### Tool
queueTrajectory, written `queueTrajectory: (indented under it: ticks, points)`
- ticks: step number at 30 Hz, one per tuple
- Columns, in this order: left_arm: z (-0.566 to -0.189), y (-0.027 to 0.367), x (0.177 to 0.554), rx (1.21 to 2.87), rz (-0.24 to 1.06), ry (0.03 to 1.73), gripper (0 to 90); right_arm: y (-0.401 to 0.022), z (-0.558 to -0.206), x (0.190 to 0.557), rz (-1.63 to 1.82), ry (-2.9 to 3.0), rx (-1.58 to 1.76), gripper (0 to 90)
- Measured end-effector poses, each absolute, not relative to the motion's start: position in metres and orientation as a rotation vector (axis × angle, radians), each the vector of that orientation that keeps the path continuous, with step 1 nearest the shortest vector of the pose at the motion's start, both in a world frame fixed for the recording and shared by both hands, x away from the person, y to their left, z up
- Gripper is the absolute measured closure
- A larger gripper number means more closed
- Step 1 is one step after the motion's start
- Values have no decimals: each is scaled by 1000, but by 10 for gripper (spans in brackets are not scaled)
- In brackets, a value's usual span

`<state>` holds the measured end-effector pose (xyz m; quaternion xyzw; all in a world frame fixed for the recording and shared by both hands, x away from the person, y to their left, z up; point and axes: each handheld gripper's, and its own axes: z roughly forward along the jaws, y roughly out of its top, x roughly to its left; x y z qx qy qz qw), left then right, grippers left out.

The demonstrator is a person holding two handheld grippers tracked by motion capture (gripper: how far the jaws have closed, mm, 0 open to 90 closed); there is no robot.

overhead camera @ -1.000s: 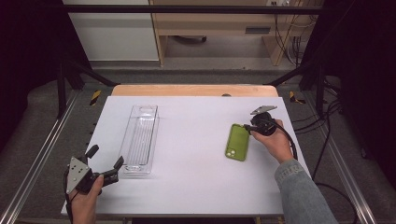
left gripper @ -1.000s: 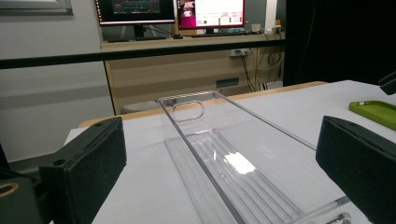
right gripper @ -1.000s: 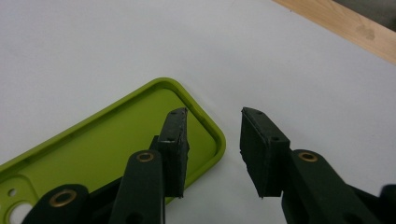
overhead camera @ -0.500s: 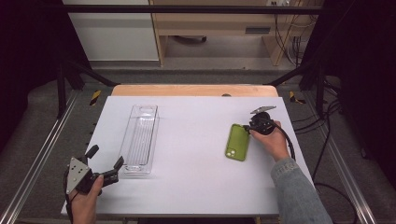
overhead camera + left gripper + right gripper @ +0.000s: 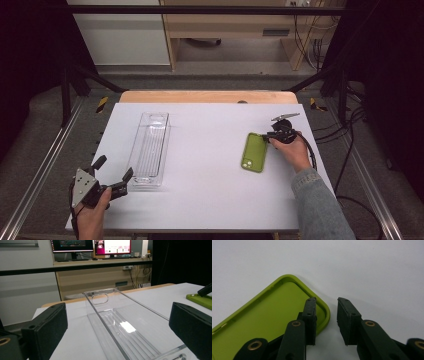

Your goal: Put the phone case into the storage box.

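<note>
The green phone case lies flat, hollow side up, right of centre in the high view, on the white bench. The right gripper sits at the case's upper right edge. In the right gripper view its fingers stand narrow and have just been closing: one is inside the case, the other outside on the bench, with the raised rim at the corner between them. The pads do not yet look pressed onto it.

The step in hand appears to be pinching the case by its rim. The next move calls for closing the last gap squarely on the thin wall, then lifting without letting the case tip.

The left gripper waits at the lower left, fingers wide and holding nothing, just short of the near end of the clear plastic tray, probably the case's destination.
</note>
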<state>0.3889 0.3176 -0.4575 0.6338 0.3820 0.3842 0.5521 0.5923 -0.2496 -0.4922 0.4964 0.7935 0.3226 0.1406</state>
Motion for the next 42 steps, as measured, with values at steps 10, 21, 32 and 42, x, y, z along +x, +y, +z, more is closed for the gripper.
queueTrajectory:
  ticks: [10,21,32,42]
  points:
    - [-458,317,389,1500,907,904,15,-250,-493,594,972,2291,1485,742]
    - [-458,317,389,1504,911,905,15,-251,-495,594,1009,2274,1525,751]
    - [-458,317,389,1505,911,910,16,-251,-496,592,1024,2251,1530,752]
    - [-458,317,389,1505,911,913,17,-251,-497,590,1013,2218,1522,813]
